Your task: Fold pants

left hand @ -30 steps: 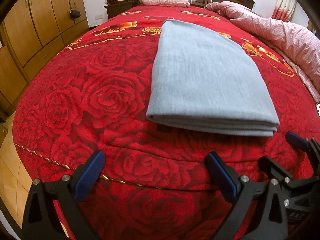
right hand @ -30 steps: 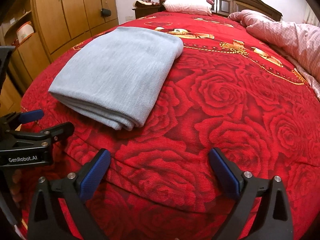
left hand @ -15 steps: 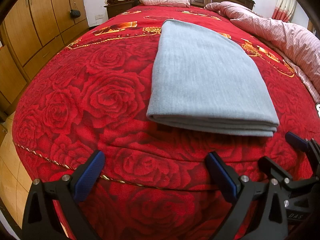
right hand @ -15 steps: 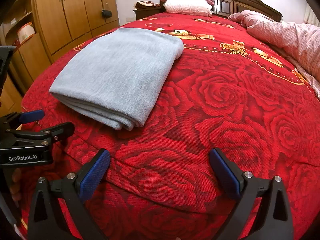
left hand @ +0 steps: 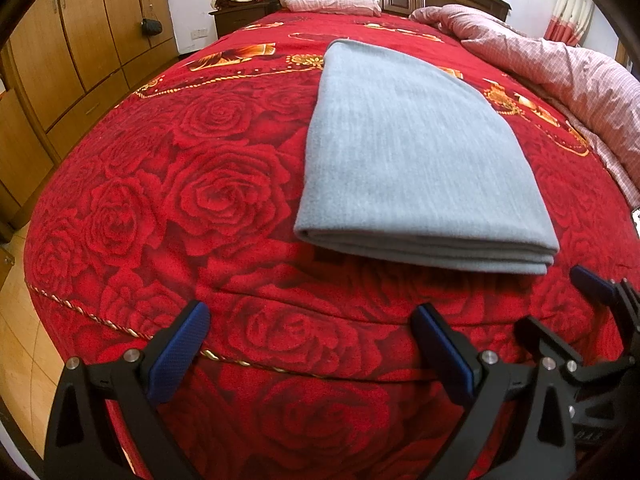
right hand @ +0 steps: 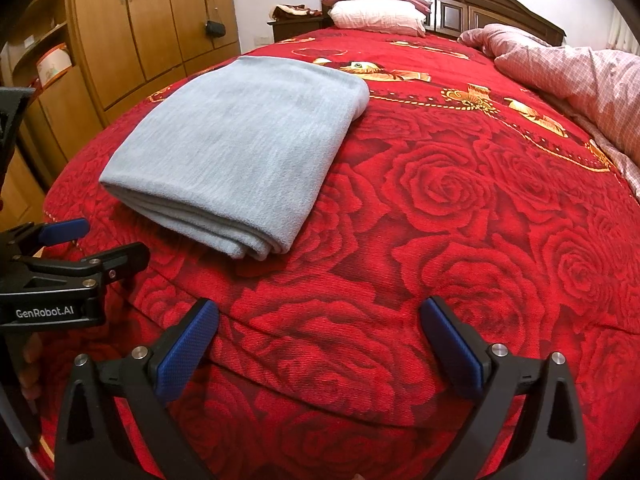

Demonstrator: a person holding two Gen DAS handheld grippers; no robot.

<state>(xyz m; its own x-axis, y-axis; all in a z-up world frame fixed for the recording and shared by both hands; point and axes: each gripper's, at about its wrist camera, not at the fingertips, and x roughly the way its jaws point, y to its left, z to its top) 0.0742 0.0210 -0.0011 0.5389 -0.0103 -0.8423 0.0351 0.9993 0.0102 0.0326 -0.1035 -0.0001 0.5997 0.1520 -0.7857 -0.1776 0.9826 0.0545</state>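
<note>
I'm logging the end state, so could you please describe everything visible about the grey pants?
The grey pants are a soft, knit-looking fabric folded into a neat rectangular stack, its layered edges facing the cameras. They lie flat on the red rose bedspread, near the foot of the bed. Only the bedspread touches them; both grippers' open jaws are clear.

Item: pants (left hand: pixel 416 160) (right hand: pixel 244 148) | colour: plain grey knit | state: folded, flat stacked rectangle, layered edges facing foot | location: bed (left hand: pixel 200 208) (right hand: pixel 460 208), near foot edge
</note>
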